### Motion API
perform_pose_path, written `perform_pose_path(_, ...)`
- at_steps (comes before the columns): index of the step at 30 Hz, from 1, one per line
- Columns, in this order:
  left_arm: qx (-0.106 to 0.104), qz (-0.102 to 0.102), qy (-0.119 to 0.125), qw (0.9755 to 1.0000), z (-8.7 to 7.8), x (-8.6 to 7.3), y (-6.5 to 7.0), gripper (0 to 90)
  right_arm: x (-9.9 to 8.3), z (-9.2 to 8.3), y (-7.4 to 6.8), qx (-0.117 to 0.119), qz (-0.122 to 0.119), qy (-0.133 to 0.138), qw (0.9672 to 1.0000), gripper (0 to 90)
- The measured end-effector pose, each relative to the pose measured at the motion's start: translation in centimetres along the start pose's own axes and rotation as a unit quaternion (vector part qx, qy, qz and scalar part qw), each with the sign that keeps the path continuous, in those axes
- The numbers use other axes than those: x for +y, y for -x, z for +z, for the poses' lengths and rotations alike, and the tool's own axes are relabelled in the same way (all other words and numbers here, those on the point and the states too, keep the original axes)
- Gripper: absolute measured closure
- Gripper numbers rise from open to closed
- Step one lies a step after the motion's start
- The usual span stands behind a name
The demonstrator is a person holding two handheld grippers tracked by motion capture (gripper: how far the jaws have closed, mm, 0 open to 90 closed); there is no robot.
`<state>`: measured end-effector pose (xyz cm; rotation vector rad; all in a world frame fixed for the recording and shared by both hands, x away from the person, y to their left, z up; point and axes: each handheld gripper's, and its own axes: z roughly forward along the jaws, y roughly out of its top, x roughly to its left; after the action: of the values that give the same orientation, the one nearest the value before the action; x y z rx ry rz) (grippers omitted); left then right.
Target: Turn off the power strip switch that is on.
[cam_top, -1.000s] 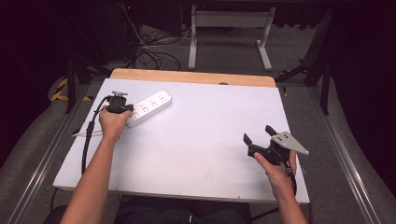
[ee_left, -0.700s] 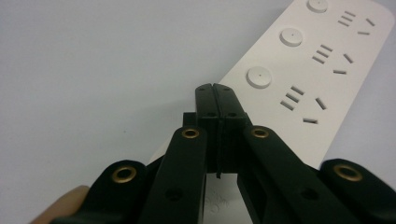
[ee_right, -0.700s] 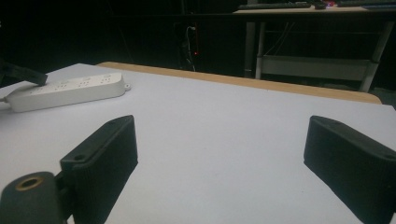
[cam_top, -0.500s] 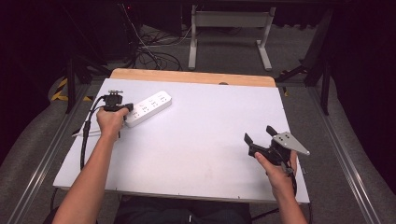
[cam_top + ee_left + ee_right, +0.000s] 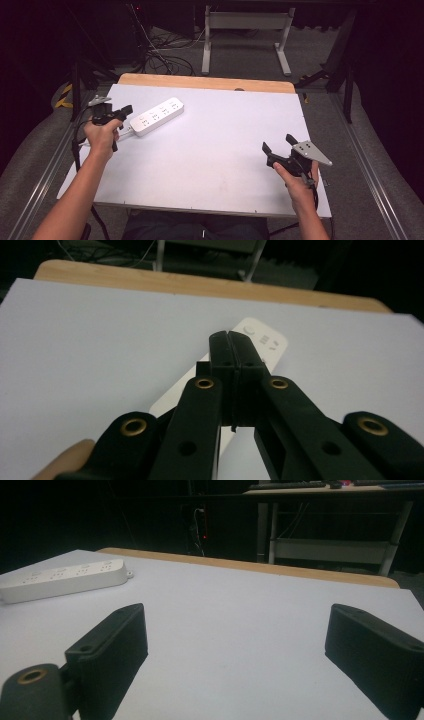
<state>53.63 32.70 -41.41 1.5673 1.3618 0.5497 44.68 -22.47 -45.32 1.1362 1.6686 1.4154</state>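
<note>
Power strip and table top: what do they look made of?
Power strip: likely hard white plastic with a smooth, faintly glossy moulded shell and rounded corners, sockets recessed in its top. Table top: a matte pale sheet or coating, material unclear; the bare strip along the far edge looks like light wood.

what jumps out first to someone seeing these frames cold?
Probably the white power strip, lying at an angle on the far left of the pale table, the one loose item on it. The left gripper sits right at the strip's near end with its jaws pressed together; in the left gripper view they close over the strip without visibly gripping it. The right gripper is held at the near right with its jaws wide apart, nothing between them.
</note>
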Motion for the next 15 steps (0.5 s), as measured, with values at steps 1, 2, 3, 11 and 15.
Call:
perform_pose_path(1,-0.005,-0.012,0.013,0.9998,-1.0,-0.2,0.0,90.0,0.0,0.0,-0.1,0.0,0.0,0.001,1.0,10.4)
perform_pose_path(2,-0.011,-0.014,0.03,0.9994,-2.0,-0.2,0.0,90.0,0.0,0.0,-0.1,0.0,0.0,0.001,1.0,10.4)
perform_pose_path(3,-0.011,-0.009,0.047,0.9988,-3.3,-0.4,0.3,90.0,0.0,0.0,-0.2,0.0,-0.001,0.002,1.0,10.3)
perform_pose_path(11,0.056,0.046,0.13,0.9889,-8.8,-3.0,2.7,90.0,0.1,0.2,-0.4,0.005,-0.004,-0.001,1.0,10.4)
perform_pose_path(15,0.112,0.054,0.14,0.9824,-8.8,-4.2,2.6,90.0,0.2,0.1,-0.3,0.003,-0.002,0.002,1.0,10.4)
